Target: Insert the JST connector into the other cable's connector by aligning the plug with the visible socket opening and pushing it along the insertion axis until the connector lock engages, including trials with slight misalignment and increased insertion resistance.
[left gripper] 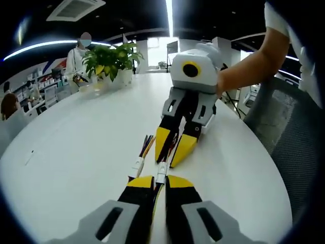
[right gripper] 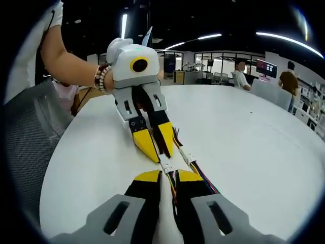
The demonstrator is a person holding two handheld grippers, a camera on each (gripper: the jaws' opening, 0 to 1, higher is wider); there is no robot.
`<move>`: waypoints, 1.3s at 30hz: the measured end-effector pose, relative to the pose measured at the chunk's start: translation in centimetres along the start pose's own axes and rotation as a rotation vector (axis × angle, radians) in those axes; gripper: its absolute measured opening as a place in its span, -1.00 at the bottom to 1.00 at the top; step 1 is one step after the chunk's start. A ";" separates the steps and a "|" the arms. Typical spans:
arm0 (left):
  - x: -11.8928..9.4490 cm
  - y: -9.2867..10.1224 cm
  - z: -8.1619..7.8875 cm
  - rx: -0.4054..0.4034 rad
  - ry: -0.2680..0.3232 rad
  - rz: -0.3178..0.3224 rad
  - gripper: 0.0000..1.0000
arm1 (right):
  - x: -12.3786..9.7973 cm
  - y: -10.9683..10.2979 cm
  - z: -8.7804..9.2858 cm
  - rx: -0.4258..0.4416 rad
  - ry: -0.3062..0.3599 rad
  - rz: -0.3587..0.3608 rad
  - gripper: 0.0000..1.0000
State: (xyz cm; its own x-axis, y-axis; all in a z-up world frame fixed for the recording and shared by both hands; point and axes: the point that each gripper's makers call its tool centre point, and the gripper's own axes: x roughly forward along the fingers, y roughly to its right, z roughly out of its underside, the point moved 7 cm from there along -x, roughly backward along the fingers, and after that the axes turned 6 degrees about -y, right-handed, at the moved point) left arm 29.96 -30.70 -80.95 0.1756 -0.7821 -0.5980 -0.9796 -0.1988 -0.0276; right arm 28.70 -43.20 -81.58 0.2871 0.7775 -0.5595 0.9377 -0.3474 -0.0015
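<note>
In the left gripper view, a spare white JST connector (left gripper: 137,166) with coloured wires lies on the white table (left gripper: 76,152). Just right of it, my left gripper (left gripper: 159,182) has narrow jaws pinching a cable whose white connector (left gripper: 161,170) points at my right gripper (left gripper: 173,147). In the right gripper view, my right gripper (right gripper: 168,176) is also closed on its wires, and its connector (right gripper: 167,166) meets the left gripper (right gripper: 158,147).

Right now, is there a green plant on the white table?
Yes, a leafy green plant stands at the far side of the white table.
</note>
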 end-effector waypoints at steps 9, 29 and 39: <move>-0.1 0.1 0.0 -0.030 -0.004 -0.023 -0.93 | 0.0 0.0 -0.1 0.009 -0.016 0.010 -0.78; -2.7 0.1 -2.0 -0.183 0.035 -0.111 -0.67 | -1.9 -0.4 -2.2 0.038 -0.035 0.069 -0.65; -5.8 0.7 -4.5 -0.263 0.075 -0.166 -0.15 | -4.0 -1.4 -4.8 0.053 -0.015 0.111 -0.39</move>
State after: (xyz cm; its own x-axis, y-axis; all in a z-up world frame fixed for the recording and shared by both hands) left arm 28.72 -28.92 -73.93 0.3473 -0.7654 -0.5417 -0.8798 -0.4659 0.0943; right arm 27.14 -43.31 -75.41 0.3855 0.7248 -0.5711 0.8884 -0.4587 0.0176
